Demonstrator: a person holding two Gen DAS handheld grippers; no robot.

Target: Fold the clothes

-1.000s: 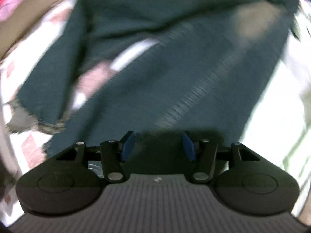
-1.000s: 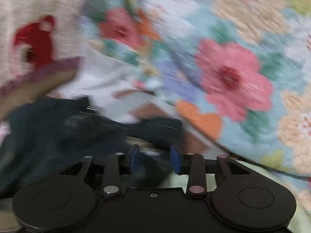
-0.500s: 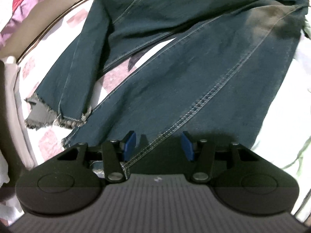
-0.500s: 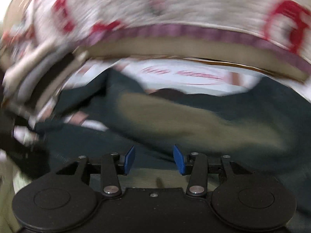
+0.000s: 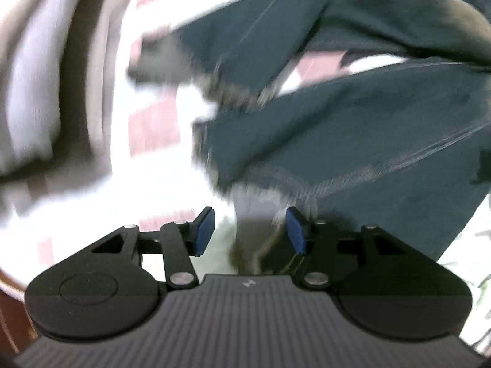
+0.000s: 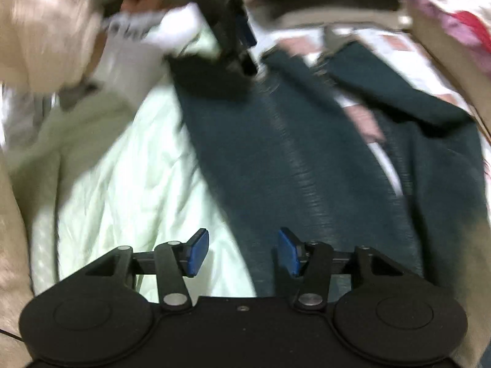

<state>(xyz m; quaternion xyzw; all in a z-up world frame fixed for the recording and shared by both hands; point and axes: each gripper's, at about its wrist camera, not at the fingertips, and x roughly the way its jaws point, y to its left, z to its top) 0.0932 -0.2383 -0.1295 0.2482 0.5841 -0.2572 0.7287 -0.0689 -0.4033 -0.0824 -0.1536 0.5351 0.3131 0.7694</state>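
Dark teal jeans [image 5: 353, 128] lie spread on the bed, both legs ending in frayed hems [image 5: 233, 92]. My left gripper [image 5: 250, 230] points down over the nearer leg's hem, jaws apart, with the hem's grey inside showing between the pads but not pinched. The right wrist view looks along the jeans [image 6: 291, 159] from their other end. My right gripper [image 6: 244, 253] hovers over their left edge, its jaws opening and nothing pressed between them. The left gripper [image 6: 236, 33] shows blurred at the far end of that leg.
A pale green quilt [image 6: 129, 184] lies left of the jeans. The sheet [image 5: 153, 122] under them is white with pink squares. A person's cream sleeve [image 6: 46, 40] reaches in at upper left. A folded grey-white pile [image 5: 30, 92] sits beyond the hems.
My left gripper slid along the leg to its frayed hem. My right gripper swung from the floral cover to above the jeans, rolled round, and its jaws widened.
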